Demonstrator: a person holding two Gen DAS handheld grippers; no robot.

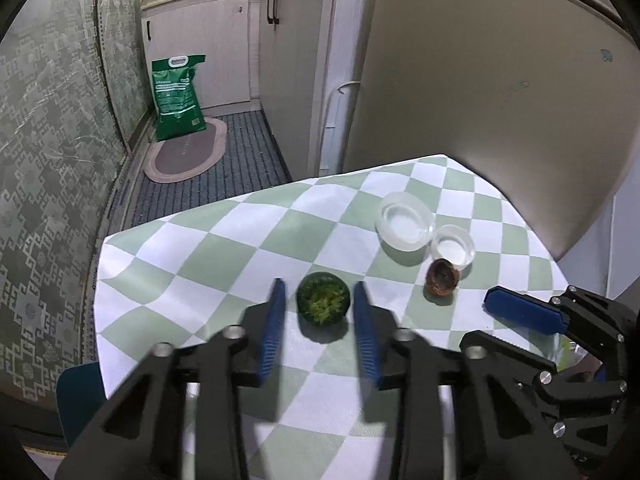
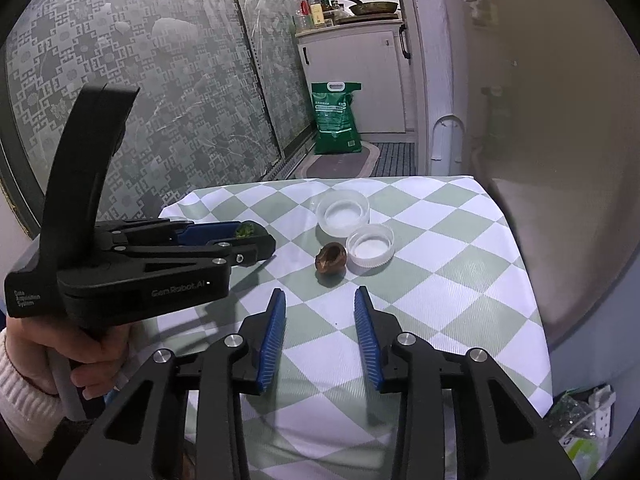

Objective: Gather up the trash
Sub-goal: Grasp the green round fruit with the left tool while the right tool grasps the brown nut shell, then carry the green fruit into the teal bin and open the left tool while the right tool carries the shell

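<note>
On the checked tablecloth point(image 1: 224, 240), a green fruit rind point(image 1: 323, 303) sits between the blue pads of the left gripper point(image 1: 320, 300). The pads stand just beside its sides with a thin gap showing, so the jaws look open around it rather than pressing. To its right lies a brown shell point(image 1: 441, 279), touching a small clear plastic lid point(image 1: 453, 247), with a larger clear lid point(image 1: 405, 221) just behind. The right gripper point(image 2: 320, 304) hovers over bare cloth, jaws apart and empty, the shell ahead of it. A hand point(image 2: 96, 352) in a white sleeve holds the left tool. A green bag point(image 1: 178, 96) stands on the floor beyond the table, near the white cabinets point(image 1: 200, 44).
</note>
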